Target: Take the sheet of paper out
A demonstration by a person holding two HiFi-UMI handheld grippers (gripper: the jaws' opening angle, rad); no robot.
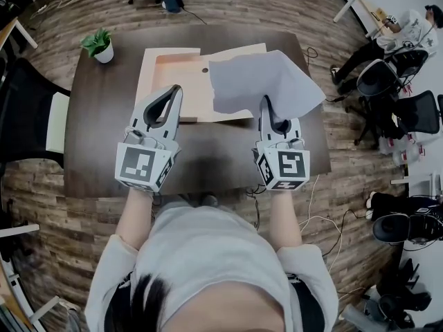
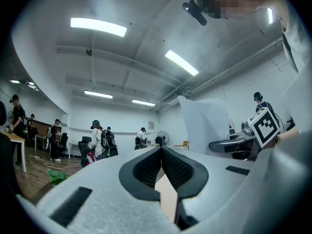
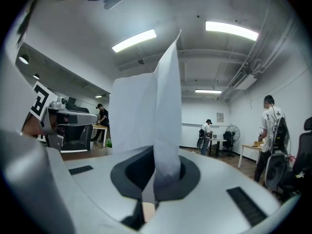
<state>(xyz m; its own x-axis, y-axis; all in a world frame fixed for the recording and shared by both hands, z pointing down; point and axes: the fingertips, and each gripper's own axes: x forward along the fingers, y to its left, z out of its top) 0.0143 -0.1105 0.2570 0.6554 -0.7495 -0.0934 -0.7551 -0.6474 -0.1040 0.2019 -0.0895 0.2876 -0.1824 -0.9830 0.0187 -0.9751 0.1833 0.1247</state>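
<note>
right gripper (image 1: 267, 102) jaws pressed shut on the lower edge of the sheet (image 1: 266, 81), which stands up from them, centre-right of head view, above the right part of the open folder (image 1: 173, 75) on the table (image 1: 104, 137). left gripper (image 1: 175, 90) jaws together at the folder's near left edge; can't tell if they nip it. judged: sheet looks essentially out. left to do: carry it clear and set it down.

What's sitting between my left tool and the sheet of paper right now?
In the head view, only the tan folder lies between the left tool and the sheet of paper, which the right tool holds pinched.
</note>
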